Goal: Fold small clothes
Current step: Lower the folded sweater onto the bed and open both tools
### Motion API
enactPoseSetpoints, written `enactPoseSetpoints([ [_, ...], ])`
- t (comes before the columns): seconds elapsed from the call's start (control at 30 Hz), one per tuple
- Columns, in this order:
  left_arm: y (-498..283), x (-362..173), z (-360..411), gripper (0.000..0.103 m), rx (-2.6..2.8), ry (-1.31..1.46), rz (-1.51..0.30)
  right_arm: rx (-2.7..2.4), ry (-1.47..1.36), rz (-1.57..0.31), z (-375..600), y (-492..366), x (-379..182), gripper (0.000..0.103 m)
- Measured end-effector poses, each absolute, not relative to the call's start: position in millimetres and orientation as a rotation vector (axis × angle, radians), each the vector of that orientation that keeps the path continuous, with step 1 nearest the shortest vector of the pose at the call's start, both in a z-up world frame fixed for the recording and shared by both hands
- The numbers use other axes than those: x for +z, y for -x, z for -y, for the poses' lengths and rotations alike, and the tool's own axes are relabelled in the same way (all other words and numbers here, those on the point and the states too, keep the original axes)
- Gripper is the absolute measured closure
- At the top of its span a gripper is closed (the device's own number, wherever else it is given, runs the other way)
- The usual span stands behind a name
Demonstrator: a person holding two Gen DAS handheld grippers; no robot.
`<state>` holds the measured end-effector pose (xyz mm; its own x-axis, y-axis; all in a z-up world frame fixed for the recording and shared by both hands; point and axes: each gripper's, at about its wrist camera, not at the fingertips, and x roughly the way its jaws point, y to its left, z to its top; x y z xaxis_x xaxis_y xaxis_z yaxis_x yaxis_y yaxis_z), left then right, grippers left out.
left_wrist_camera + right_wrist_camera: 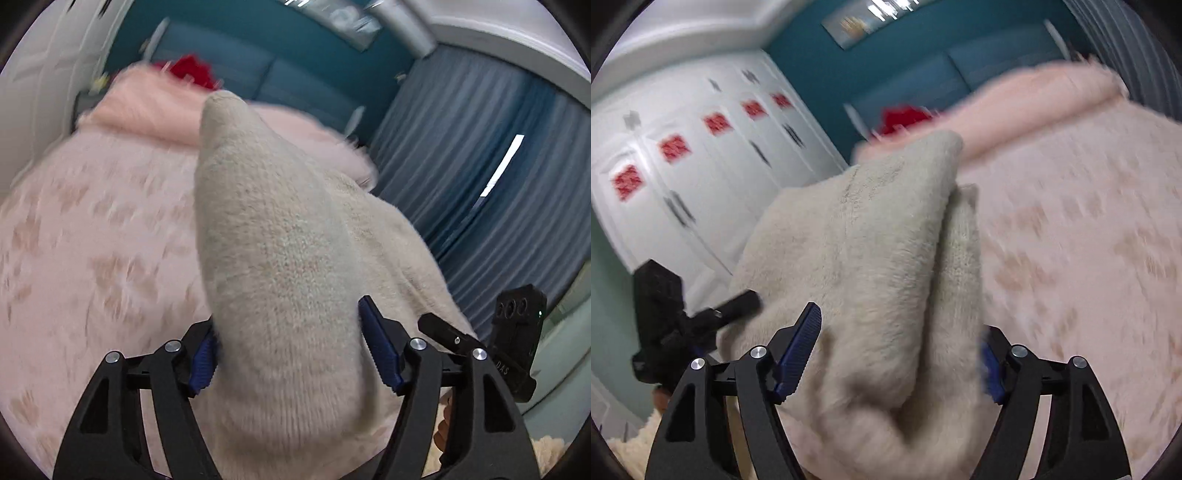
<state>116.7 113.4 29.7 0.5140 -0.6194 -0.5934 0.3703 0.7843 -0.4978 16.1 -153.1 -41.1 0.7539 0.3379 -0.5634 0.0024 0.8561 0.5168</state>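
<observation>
A cream knitted garment (280, 266) is bunched between the jaws of my left gripper (291, 354), which is shut on it; the cloth rises in a cone ahead of the fingers. The same garment (871, 251) also fills the jaws of my right gripper (901, 354), shut on its folded thick edge. Both grippers hold it above a pink bed cover (92, 240). The right gripper's body shows at the right in the left wrist view (517, 332); the left gripper's body shows at the left in the right wrist view (665, 317).
The pink patterned bed cover (1089, 240) spreads under the garment, with a fluffy pink blanket (147, 107) and a red item (192, 70) at the head. A teal headboard (295, 74), blue curtains (480, 166) and white wardrobe doors (701, 147) surround the bed.
</observation>
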Motion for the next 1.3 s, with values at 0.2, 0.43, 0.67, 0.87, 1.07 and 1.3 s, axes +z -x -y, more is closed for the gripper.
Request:
enactPoseSetpoints([
  [0.2, -100.3, -62.6, -143.1, 0.031, -0.489, 0.455, -1.013, 0.078, -0.6, -0.845, 189.0, 6.0, -117.5, 0.024],
  [0.43, -140.2, -75.3, -129.9, 0.015, -0.417, 0.483, -1.044, 0.129, -0.728, -0.924, 180.1, -63.1, -136.1, 0.02],
  [0.67, -185.5, -137.0, -134.5, 0.026, -0.375, 0.603, -1.207, 0.159, -0.799, -1.077, 152.4, -126.4, -182.9, 0.053],
  [0.87, -178.4, -76.7, -131.0, 0.058, -0.465, 0.566, -1.055, 0.283, -0.645, -0.866, 128.9, -126.8, -95.0, 0.068],
  [1.07, -183.6, -54.6, -121.4, 0.046, -0.447, 0.497, -0.952, 0.229, -0.531, -0.807, 142.0, -136.7, -77.5, 0.05],
  [1.3, -162.9, -72.7, -123.6, 0.048, -0.3, 0.376, -0.984, 0.025, -0.545, -0.863, 183.5, -106.1, -94.3, 0.066],
])
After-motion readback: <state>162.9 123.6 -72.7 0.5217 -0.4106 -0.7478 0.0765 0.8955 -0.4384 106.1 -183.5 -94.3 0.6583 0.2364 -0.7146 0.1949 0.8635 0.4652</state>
